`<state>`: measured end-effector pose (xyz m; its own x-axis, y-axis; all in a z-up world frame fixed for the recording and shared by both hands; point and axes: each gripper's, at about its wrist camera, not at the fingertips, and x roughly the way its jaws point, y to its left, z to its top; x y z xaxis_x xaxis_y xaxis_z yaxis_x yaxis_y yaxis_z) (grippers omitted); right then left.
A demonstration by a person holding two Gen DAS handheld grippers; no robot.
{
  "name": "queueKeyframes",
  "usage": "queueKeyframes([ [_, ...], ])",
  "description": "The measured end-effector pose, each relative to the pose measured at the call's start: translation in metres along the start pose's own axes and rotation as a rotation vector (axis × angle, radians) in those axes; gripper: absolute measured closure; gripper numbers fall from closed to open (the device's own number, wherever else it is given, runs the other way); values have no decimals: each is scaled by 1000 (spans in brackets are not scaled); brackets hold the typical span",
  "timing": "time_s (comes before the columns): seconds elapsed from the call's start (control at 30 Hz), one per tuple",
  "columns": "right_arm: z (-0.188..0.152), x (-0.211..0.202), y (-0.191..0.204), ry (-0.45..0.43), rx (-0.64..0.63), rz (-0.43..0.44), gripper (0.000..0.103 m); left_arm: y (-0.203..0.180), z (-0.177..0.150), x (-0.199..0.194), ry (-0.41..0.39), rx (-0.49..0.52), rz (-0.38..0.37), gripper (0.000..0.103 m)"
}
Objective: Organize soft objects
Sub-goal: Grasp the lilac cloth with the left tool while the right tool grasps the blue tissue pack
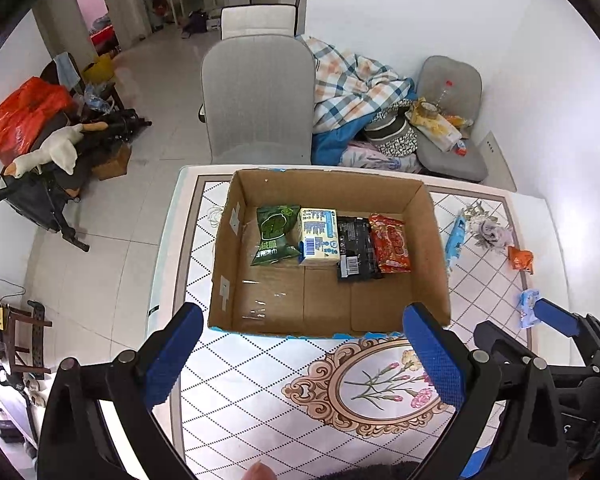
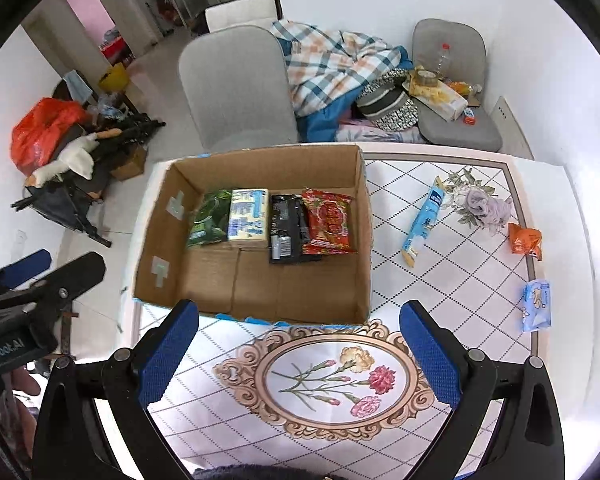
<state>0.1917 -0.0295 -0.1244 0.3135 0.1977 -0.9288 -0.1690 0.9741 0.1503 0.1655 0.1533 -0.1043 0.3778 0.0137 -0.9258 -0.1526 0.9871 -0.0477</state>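
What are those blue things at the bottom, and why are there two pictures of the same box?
Those are grabbers a person holds, one per hand, each carrying a camera. One picture looks from the left gripper, the other from the right gripper. Both have their blue fingers spread open, holding nothing. On the patterned table sits a cardboard box with four soft packets in a row: green, pale yellow, black, red. Beside the box lie a long blue packet, an orange packet and a small blue packet.

left gripper (image 1: 304, 344): black plastic frame, blue dimpled finger pads (image 1: 172, 360), silver pivot screws | right gripper (image 2: 298, 344): same black frame, blue textured pads (image 2: 430, 354) | white lettering on the black body at the right view's left edge
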Motion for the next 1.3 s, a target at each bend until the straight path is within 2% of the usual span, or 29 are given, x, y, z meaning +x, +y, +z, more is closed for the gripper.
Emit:
queueKeyframes([
  [0.2,-8,-16,-10,-16,20,51,1,-18,0,-11,-18,13,-9,1],
  [0.33,-13,-20,-41,-14,77,77,1,-61,8,-8,-26,111,-33,1],
  [0.5,-22,-22,-118,-7,223,28,1,-140,25,17,-5,283,-54,1],
  [0.67,-36,-26,-219,6,406,-7,1,-228,42,64,57,437,-69,1],
  [0.8,-44,-22,-298,30,483,-108,1,-297,49,107,99,544,-66,1],
  [0.97,-45,22,-385,139,509,-178,1,-375,56,177,174,691,-11,1],
  [1.07,-46,60,-423,212,519,-175,1,-414,54,218,215,783,24,1],
  [1.13,-47,90,-446,271,512,-171,1,-435,52,242,227,844,65,1],
  [1.2,-50,116,-464,320,514,-181,1,-453,51,262,233,893,74,1],
  [1.3,-52,152,-477,372,509,-140,1,-474,51,287,234,959,97,1],
])
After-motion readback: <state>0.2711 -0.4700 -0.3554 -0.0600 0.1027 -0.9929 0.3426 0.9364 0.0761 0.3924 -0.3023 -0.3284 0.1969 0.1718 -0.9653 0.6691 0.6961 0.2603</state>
